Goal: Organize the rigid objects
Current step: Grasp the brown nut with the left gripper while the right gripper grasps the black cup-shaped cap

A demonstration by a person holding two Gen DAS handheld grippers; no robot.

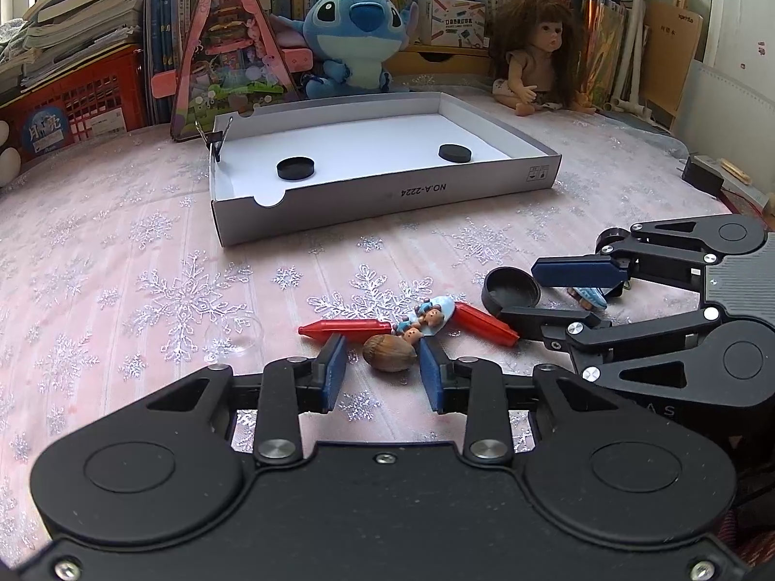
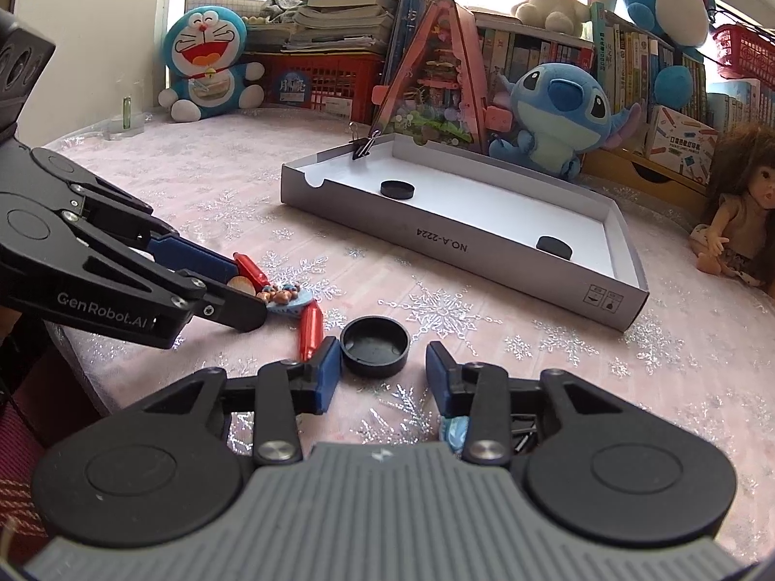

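As seen from the left wrist: left gripper point(image 1: 382, 370) low on the worktop point(image 1: 145, 261), jaws spread around a brown nut point(image 1: 389, 352) without clamping it; two red crayons point(image 1: 344, 330) and a bear figurine point(image 1: 426, 317) just beyond the nut, grey box point(image 1: 387, 196) farther back holding two black discs point(image 1: 295, 167).

From the right wrist: right gripper point(image 2: 382, 368), jaws spread either side of a black cap point(image 2: 375, 346), nearer than the box point(image 2: 465, 247).

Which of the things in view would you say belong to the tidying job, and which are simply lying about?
Job: grey box holding two black caps; loose black cap between the open right tool; nut between the open left tool; red crayons; bear charm.

Lying about: Stitch plush, doll, Doraemon plush, books.
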